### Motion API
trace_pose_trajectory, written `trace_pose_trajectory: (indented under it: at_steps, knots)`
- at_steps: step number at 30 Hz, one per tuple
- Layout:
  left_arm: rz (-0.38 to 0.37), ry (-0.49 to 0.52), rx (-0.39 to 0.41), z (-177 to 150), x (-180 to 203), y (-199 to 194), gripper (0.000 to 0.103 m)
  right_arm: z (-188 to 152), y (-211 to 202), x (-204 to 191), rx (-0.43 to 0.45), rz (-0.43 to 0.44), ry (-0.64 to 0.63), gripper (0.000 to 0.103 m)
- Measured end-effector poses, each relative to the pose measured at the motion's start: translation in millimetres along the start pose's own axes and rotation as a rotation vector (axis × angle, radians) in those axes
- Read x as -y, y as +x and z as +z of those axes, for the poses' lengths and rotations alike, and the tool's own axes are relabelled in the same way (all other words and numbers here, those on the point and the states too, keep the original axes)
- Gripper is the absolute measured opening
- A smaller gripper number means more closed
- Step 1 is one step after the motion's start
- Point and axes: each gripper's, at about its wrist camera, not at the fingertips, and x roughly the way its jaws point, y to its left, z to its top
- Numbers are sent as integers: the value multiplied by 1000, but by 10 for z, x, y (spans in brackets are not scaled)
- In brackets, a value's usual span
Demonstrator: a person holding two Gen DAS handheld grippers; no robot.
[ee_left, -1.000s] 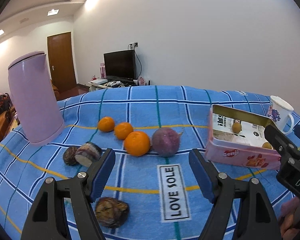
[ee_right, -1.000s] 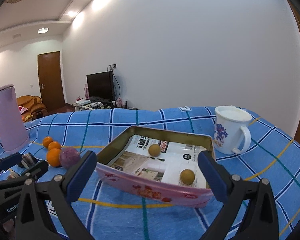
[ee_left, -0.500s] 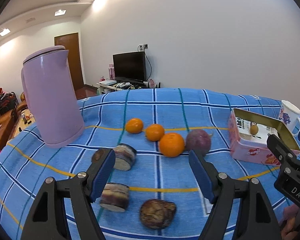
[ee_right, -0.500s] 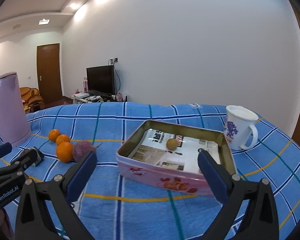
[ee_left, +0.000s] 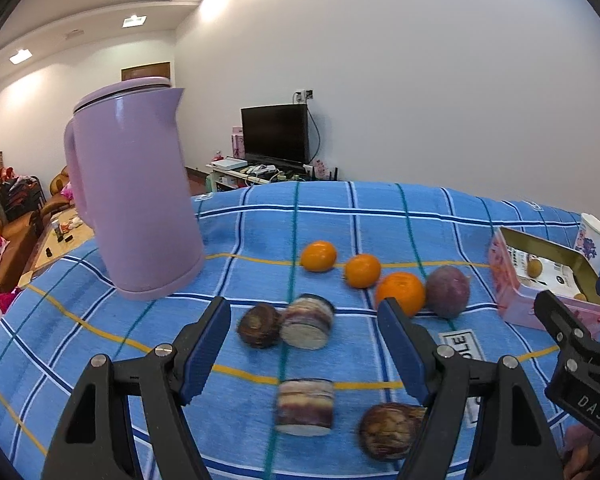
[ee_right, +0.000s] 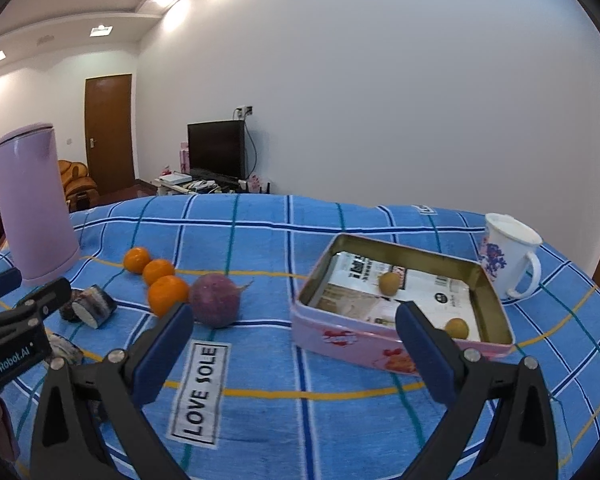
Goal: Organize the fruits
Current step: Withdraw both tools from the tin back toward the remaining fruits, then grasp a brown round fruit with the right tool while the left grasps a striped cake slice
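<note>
Three oranges (ee_left: 400, 293) (ee_right: 168, 294) lie in a row on the blue checked cloth, with a purple round fruit (ee_left: 447, 291) (ee_right: 215, 300) beside them. Several brown and purple root pieces (ee_left: 305, 407) (ee_right: 94, 306) lie nearer the front. A pink tin box (ee_right: 404, 304) (ee_left: 540, 280) holds two small yellow fruits (ee_right: 389, 283). My left gripper (ee_left: 304, 344) hangs open over the root pieces, empty. Between the purple fruit and the tin, my right gripper (ee_right: 294, 350) is open and empty too.
A tall lilac kettle (ee_left: 134, 208) (ee_right: 34, 204) stands at the left. A white mug (ee_right: 508, 254) with a blue print sits right of the tin. A "LOVE SOLE" label (ee_right: 200, 392) is sewn on the cloth. A TV and a door are behind.
Both grippers have swung leftward across the table. The kettle and root pieces now fill the left view; the tin has slid right in both views. Both stay open.
</note>
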Motion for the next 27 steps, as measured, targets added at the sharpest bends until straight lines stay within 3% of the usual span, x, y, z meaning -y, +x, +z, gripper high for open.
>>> trace_pose_trajectory:
  at_steps: [13, 20, 24, 27]
  knots:
    - [76, -62, -12, 61, -624, 173, 77, 0, 58, -377, -52, 99, -54, 102]
    - [111, -114, -54, 69, -995, 298, 77, -89, 203, -580, -209, 311, -78, 78]
    - [20, -126, -111, 49, -1005, 342, 77, -177, 296, -786, -322, 461, -103, 73]
    - [-21, -72, -116, 42, -878, 317, 77, -232, 322, -938, -372, 522, -140, 72]
